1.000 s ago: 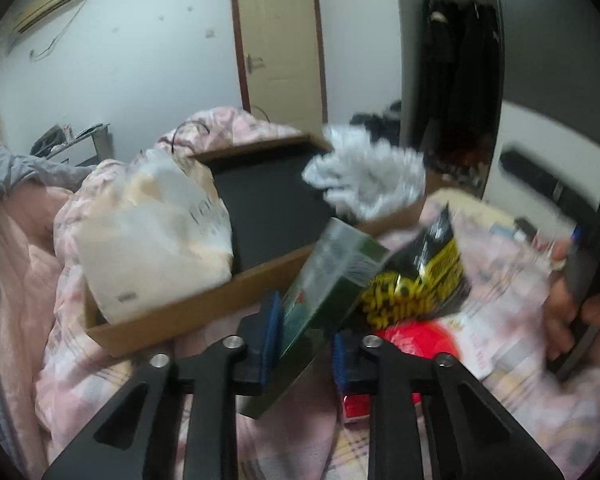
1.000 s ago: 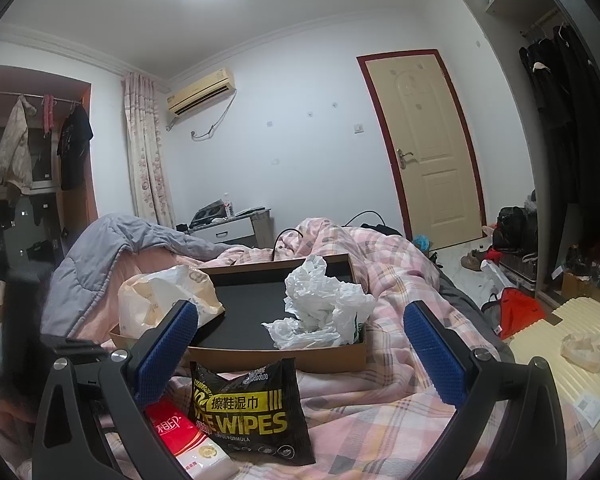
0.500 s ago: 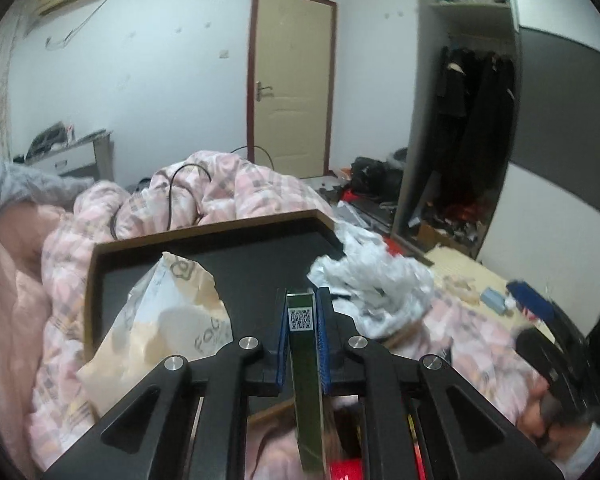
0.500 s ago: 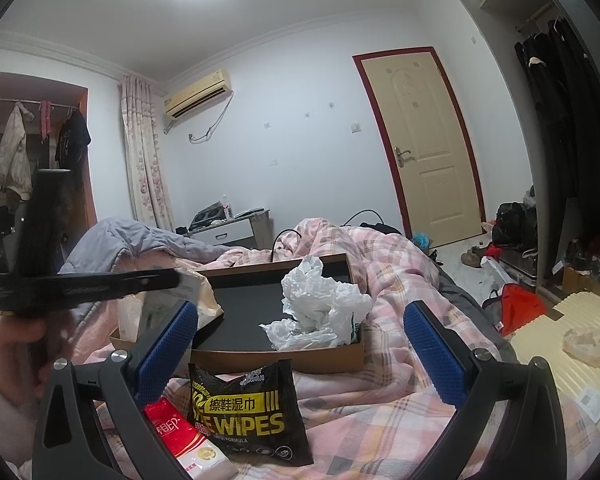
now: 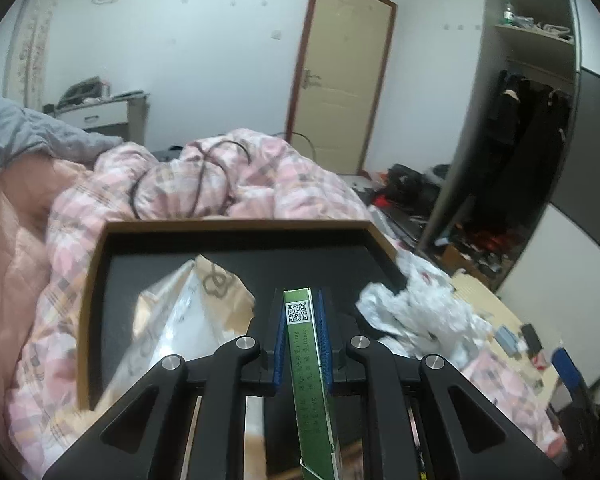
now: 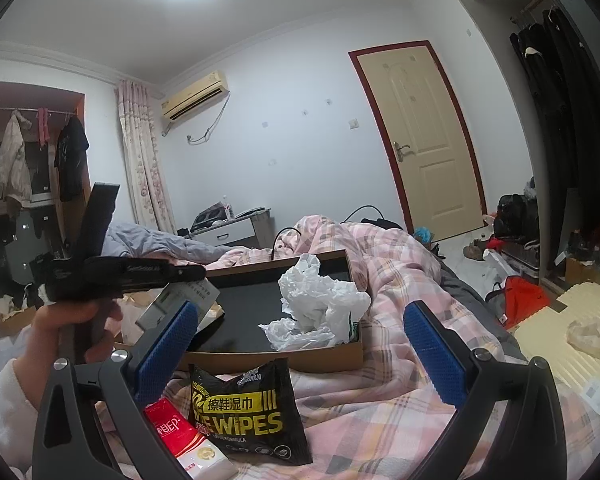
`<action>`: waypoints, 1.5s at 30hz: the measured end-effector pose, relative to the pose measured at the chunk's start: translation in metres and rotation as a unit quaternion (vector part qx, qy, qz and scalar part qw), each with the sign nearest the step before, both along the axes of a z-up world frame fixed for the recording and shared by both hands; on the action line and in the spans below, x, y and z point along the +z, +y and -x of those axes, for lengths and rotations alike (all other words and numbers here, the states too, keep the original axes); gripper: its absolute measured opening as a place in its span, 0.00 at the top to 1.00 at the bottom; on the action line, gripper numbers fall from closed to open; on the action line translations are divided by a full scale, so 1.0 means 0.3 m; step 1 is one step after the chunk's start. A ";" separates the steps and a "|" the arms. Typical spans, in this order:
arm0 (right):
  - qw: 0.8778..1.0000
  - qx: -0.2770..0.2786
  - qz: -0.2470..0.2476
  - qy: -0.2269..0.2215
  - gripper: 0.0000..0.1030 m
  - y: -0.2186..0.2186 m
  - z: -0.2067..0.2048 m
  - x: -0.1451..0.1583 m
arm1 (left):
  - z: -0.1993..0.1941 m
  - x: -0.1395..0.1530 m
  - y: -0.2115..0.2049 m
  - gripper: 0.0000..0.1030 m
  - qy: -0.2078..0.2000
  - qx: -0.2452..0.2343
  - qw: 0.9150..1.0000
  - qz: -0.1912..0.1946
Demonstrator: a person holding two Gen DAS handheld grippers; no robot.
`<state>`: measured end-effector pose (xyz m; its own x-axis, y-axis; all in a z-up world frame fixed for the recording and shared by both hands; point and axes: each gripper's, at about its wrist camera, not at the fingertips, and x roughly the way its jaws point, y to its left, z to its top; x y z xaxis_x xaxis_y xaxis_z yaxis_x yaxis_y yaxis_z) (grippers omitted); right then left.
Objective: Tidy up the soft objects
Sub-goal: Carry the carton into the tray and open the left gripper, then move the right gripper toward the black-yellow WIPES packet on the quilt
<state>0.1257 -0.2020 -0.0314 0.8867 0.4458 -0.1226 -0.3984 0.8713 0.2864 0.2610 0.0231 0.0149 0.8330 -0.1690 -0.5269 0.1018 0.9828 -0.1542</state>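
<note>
In the left wrist view my left gripper (image 5: 300, 300) is shut on a thin green pack (image 5: 306, 364), held edge-on with a QR label at its top. It hangs over the near part of a cardboard tray (image 5: 220, 226) with a black floor. A crumpled paper bag (image 5: 188, 320) lies in the tray's left, and a white plastic bag (image 5: 420, 312) sits on its right rim. In the right wrist view my right gripper (image 6: 300, 340) stands open and holds nothing. Below it, a black wipes pack (image 6: 244, 412) and a red-and-white pack (image 6: 180, 436) lie on the bed.
The tray (image 6: 284, 356) rests on a rumpled pink plaid quilt (image 6: 400, 280). A dark cable (image 5: 204, 176) lies on the quilt behind it. A hand (image 6: 72, 320) holds the left gripper at the tray's left. A cream suitcase (image 6: 560, 344) lies at the right.
The left gripper closed on the green pack, lifted it off the bed and carried it over the tray, rolling it upright. The right gripper kept still.
</note>
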 end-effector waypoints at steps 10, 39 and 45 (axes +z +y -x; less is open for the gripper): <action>1.000 0.001 -0.008 0.019 0.00 -0.015 -0.017 -0.009 | 0.023 0.024 0.087 0.90 -0.013 0.020 0.998 0.060; 0.993 0.048 0.041 0.101 0.00 0.016 -0.071 -0.029 | 0.556 -0.185 0.285 0.00 -0.191 0.122 0.955 0.189; 0.992 0.052 0.063 0.099 0.00 0.042 -0.067 -0.032 | 0.546 -0.180 0.258 0.00 -0.182 0.127 0.962 0.161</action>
<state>0.1457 -0.1895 -0.0409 0.7896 0.5044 -0.3496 -0.4358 0.8619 0.2594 0.0971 0.1006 -0.0390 0.9883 -0.0408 -0.1469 -0.0307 0.8904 -0.4542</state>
